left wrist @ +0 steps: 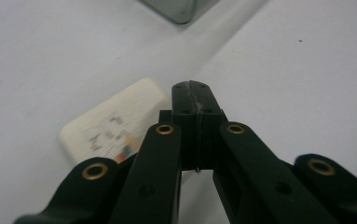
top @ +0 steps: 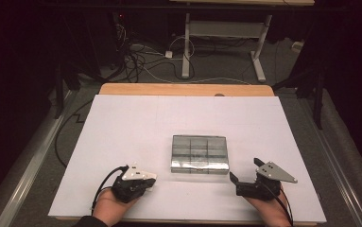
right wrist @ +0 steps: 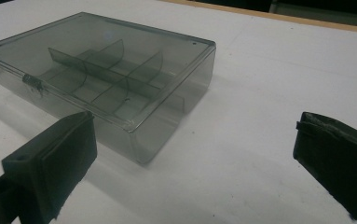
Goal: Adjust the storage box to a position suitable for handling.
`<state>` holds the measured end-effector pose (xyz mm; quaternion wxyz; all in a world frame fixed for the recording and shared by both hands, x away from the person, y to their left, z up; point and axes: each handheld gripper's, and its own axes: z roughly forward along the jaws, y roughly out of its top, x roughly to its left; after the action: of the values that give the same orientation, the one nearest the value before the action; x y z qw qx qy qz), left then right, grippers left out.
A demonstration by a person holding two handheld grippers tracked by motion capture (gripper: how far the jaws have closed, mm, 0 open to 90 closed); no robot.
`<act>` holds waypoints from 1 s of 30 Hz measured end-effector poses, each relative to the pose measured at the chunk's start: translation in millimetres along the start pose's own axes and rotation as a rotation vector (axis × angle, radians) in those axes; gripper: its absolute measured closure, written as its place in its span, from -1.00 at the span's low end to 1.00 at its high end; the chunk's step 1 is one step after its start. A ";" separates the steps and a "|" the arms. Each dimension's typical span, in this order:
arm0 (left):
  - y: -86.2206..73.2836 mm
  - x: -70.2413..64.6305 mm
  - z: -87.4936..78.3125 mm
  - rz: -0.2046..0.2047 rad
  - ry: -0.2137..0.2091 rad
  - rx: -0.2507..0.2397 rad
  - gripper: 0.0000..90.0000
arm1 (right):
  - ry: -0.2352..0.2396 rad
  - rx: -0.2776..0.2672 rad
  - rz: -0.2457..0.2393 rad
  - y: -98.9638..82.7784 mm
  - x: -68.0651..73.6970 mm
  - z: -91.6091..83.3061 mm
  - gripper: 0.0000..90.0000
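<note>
Centrally on the white sheet (top: 136,127) that covers the wooden table (top: 183,89) sits a clear, smoke-tinted plastic compartment box (top: 199,154), its lid down and its thin dividers showing through the top. Seen from the right gripper view, the box (right wrist: 106,74) stands just ahead and to the left of the jaws, with a small latch on its long front wall and one rounded corner turned toward the camera; nothing can be made out in its compartments. The right gripper (top: 247,173) rests near the front edge of the sheet, to the right of the box and a little nearer the person, and its jaws are spread wide with bare sheet between them, touching nothing. The left gripper (top: 153,177) lies to the left of the box, also close to the front edge, held by a hand (top: 108,208) that comes in from the bottom. In the left gripper view its jaws are pressed together, pad against pad, with nothing between them. Just beside and beneath their tips a small cream-white card (left wrist: 108,123) with blurred coloured print lies flat on the sheet; a corner of the box (left wrist: 178,9) shows farther off at the top edge. Cables run across the floor beyond the table.
</note>
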<state>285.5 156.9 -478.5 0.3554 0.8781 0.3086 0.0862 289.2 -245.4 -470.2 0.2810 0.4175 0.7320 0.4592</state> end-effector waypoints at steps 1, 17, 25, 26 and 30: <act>0.0 0.0 0.0 0.000 0.000 0.000 0.95 | 0.000 0.000 0.000 0.0 0.0 0.0 -1.00; -6.8 11.9 -5.4 -0.021 0.148 0.047 0.95 | 0.000 -0.002 0.008 -0.2 -1.0 -1.4 -1.00; -14.0 28.5 -13.4 -0.074 0.136 0.010 0.95 | -0.002 -0.002 0.005 -0.3 -1.5 -1.8 -1.00; -13.5 34.2 -20.0 -0.103 0.122 -0.060 0.95 | -0.004 -0.004 0.006 -0.3 -1.6 -2.5 -1.00; -2.5 44.1 -18.1 -0.123 0.150 -0.100 0.95 | -0.006 -0.002 0.010 -0.8 -1.9 -2.6 -1.00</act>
<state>312.6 195.2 -469.9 0.3794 0.8296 0.3830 0.1450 287.8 -248.4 -469.8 0.2813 0.4223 0.7285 0.4602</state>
